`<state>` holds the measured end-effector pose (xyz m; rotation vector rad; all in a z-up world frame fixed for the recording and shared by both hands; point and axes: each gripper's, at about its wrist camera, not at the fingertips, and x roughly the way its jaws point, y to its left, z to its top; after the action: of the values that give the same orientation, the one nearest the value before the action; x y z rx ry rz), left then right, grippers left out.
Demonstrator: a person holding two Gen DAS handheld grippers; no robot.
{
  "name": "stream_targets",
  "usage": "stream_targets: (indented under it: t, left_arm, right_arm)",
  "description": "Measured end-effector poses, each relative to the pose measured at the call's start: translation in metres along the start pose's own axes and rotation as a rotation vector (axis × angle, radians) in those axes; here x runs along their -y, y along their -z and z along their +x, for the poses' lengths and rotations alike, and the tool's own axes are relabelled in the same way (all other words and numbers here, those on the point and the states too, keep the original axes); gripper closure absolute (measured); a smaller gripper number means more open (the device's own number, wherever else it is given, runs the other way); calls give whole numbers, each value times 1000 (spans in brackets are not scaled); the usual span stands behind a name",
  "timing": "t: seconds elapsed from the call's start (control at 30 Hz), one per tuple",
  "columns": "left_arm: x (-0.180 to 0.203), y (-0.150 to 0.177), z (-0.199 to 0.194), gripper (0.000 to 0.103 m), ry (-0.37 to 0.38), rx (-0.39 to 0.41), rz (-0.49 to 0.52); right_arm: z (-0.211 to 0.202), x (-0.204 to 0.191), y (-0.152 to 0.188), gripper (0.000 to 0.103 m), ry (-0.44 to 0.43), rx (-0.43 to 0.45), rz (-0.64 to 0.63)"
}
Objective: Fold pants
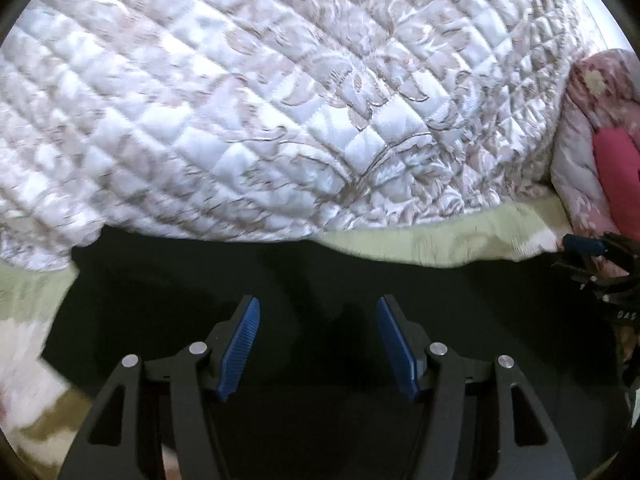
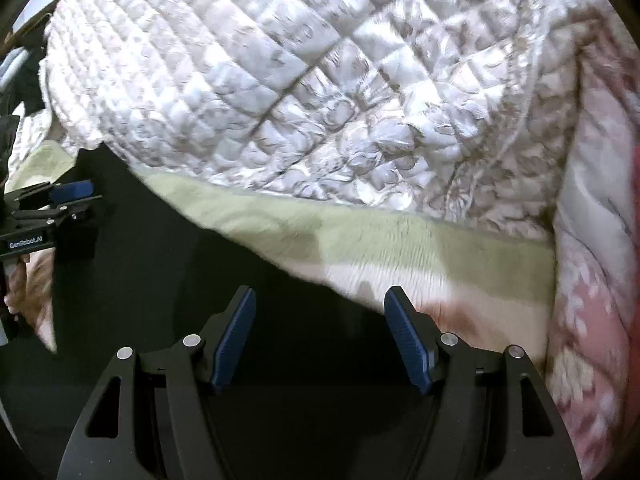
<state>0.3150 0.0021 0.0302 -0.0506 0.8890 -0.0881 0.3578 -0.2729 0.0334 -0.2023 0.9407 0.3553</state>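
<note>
Black pants [image 1: 180,280] lie spread over a pale green sheet [image 1: 440,240] on a bed. My left gripper [image 1: 318,308] hangs above the dark cloth with its blue pads apart and nothing between them. In the right wrist view the pants [image 2: 160,260] fill the lower left, their edge running diagonally across the sheet [image 2: 380,240]. My right gripper [image 2: 320,300] stands open over that edge, its jaws empty. The left gripper [image 2: 60,200] shows at the left border of the right wrist view, and the right gripper [image 1: 600,268] at the right border of the left wrist view.
A white quilted bedspread [image 1: 260,100] with a beige floral pattern is bunched up beyond the pants. A pink and red patterned blanket [image 1: 600,128] lies at the right, and the same blanket [image 2: 600,280] lines the right side of the right wrist view. A hand [image 2: 20,280] holds the left gripper.
</note>
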Motion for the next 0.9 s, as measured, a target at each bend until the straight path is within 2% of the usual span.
stream_targets:
  t: [0.1, 0.17, 0.2, 0.27, 0.3, 0.33, 0.37, 0.4, 0.47, 0.6, 0.73, 0.9]
  left_arm:
    - [7, -6, 27, 39, -16, -52, -3]
    - [12, -5, 32, 40, -14, -40, 4]
    - [15, -4, 33, 48, -20, -32, 12]
    - [22, -2, 34, 68, 1, -23, 29]
    - [25, -2, 34, 78, -11, -14, 43]
    - [30, -2, 33, 85, -21, -5, 61]
    - [35, -4, 32, 96, -29, 2, 70]
    - [37, -4, 29, 97, -41, 8, 71]
    - [34, -6, 18, 98, -29, 24, 50]
    - [28, 0, -33, 98, 6, 102, 17]
    - [18, 26, -100, 98, 50, 177, -30]
    - [11, 81, -171, 98, 101, 232, -80]
  right_arm:
    - [28, 6, -4, 36, -11, -84, -5]
    - [34, 2, -3, 35, 6, -94, -43]
    - [33, -2, -3, 38, 21, -90, -62]
    - [30, -7, -2, 76, 33, -84, -84]
    - [28, -10, -1, 87, 27, -79, -96]
    - [27, -11, -2, 93, 12, -74, -96]
    - [24, -14, -2, 94, 12, -73, -98]
    - [20, -18, -1, 95, 19, -67, -106]
    - [7, -22, 0, 95, 14, -45, -102]
    - [-46, -29, 9, 95, -23, 49, -66]
    - [-105, -48, 32, 95, -64, 134, -52]
    - [-172, -85, 90, 95, -120, 201, -22]
